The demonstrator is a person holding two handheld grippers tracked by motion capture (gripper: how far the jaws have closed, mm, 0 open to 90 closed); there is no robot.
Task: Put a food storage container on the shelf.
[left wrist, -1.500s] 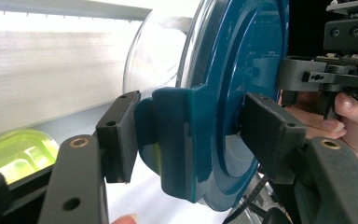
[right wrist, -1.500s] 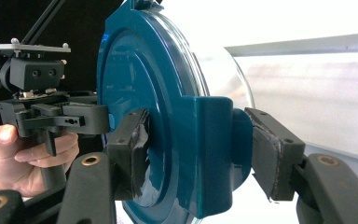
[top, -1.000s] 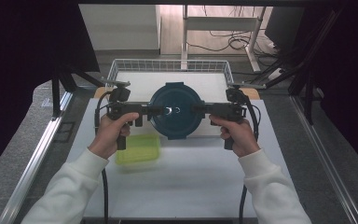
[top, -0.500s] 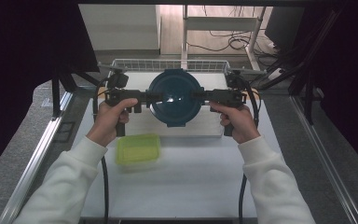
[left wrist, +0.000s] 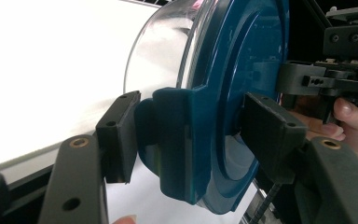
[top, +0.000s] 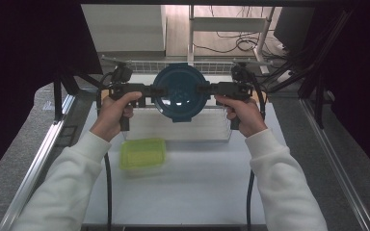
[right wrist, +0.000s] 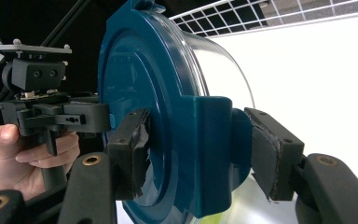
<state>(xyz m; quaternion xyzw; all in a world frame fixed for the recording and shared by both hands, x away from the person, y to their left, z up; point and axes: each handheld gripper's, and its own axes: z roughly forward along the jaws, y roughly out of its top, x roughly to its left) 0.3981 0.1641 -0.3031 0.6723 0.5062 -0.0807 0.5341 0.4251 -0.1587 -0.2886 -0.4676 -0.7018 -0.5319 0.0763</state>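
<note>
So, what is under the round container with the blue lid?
The container is held in the air by the left gripper and right gripper. Below it lies the wire basket on the white table. The basket floor directly beneath is covered.

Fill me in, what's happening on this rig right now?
A person holds a round container with a blue lid up off the table, one gripper on each side. The left gripper and right gripper each clamp a lid tab between their fingers. The container sits in front of a wire basket at the table's far end. A green box lies on the table near the left forearm, untouched.
</note>
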